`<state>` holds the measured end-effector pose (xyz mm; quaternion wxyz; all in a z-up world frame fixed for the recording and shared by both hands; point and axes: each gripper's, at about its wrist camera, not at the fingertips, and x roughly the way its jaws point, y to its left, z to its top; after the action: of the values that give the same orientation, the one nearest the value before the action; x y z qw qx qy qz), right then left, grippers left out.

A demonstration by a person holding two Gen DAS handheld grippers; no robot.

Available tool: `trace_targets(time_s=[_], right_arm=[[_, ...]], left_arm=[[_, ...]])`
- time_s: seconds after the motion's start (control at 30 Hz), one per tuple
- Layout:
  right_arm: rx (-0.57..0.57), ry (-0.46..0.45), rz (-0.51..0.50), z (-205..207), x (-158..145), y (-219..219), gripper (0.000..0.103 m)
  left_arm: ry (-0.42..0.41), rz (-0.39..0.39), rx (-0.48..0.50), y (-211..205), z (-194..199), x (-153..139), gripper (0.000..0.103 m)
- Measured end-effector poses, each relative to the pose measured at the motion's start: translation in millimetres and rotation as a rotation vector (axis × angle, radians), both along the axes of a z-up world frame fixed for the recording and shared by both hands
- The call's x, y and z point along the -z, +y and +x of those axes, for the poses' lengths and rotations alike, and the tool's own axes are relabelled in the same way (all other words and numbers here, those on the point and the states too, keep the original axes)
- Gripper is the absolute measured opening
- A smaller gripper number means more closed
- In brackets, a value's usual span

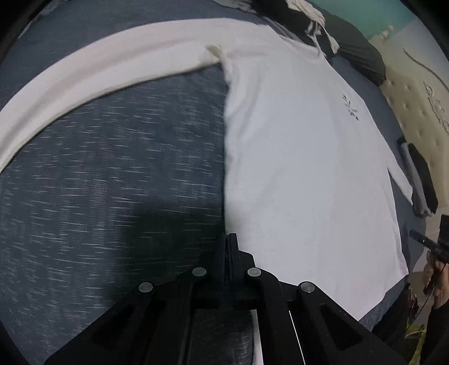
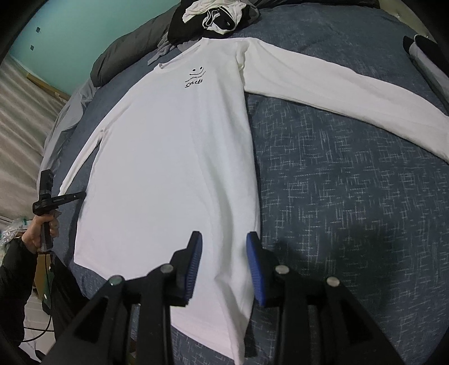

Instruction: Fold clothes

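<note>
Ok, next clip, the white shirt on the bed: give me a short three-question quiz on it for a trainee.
1. True or false: both sleeves of the white shirt are stretched straight out sideways.
2. The fingers of the right gripper are: A) shut on a sleeve, B) open over the shirt's lower part, C) shut on the collar.
3. What lies past the shirt's collar?

Key
1. False: one sleeve stretches out, the other lies along the body.
2. B.
3. A pile of dark and white clothes.
</note>
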<state>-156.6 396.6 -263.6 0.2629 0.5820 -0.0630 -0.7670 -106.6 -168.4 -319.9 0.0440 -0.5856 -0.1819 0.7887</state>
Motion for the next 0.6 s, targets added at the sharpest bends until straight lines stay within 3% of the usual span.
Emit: trace_targets(time_s=[0.23, 0.43, 0.6], right_arm=[[-0.002, -0.004, -0.005, 1.1, 0.3, -2.9, 0.032], [-0.010, 0.002, -0.006, 3.3, -3.2, -2.7, 0.032], [0.013, -0.004, -0.012, 1.6, -0.8, 1.3, 0.032]], left_arm=[[-0.039, -0.033, 0.017, 5.6, -5.0, 14.0, 0.001], [-0.049, -0.012, -0.021, -0.9, -3.6, 11.5, 0.002], [-0.004, -0.003, -0.080, -17.4, -4.4, -2.4, 0.003]])
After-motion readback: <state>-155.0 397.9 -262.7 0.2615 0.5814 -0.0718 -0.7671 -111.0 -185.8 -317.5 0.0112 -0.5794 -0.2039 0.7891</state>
